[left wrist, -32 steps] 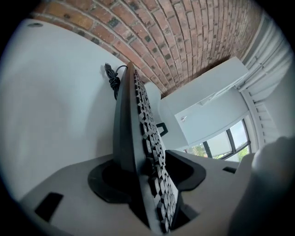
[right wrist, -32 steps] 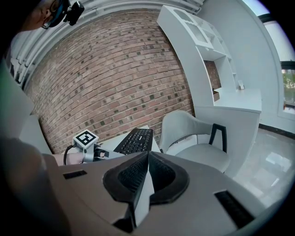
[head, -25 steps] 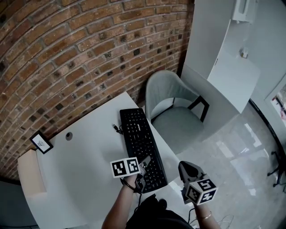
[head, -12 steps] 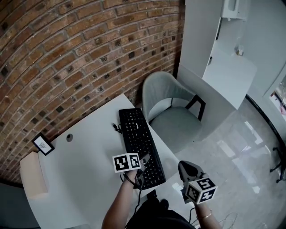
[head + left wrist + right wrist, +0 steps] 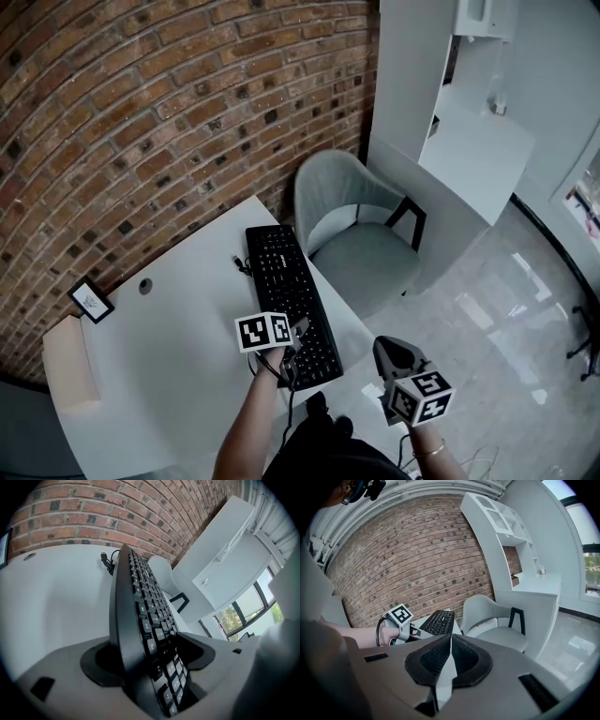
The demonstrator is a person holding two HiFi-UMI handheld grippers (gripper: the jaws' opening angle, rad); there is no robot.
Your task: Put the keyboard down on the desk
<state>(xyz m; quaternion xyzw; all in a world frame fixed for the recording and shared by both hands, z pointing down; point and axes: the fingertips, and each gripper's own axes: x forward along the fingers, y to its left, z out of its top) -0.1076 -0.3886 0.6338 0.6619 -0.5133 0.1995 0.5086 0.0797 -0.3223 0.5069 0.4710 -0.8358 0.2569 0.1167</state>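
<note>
A black keyboard (image 5: 286, 295) lies lengthwise on the white desk (image 5: 178, 347), close to its right edge. My left gripper (image 5: 298, 339) stands over its near end. In the left gripper view the keyboard (image 5: 140, 602) runs between the jaws of that gripper (image 5: 150, 653), which have just been opening, and a dark gap shows beside the keys. My right gripper (image 5: 386, 349) hangs off the desk's near right corner, shut with nothing in it. Its own view shows the jaws of the right gripper (image 5: 451, 656) meeting, with the keyboard (image 5: 438, 620) beyond them.
A grey armchair (image 5: 352, 225) stands just past the desk's right edge. The keyboard's coiled cable (image 5: 242, 267) lies by its far end. A small framed picture (image 5: 89, 300) and a beige box (image 5: 67, 366) sit at the left. A white shelf unit (image 5: 469, 141) is behind.
The left gripper's marker cube has tipped and risen slightly over the keyboard's near end. The keyboard stays flat on the desk. The right gripper has hardly shifted.
</note>
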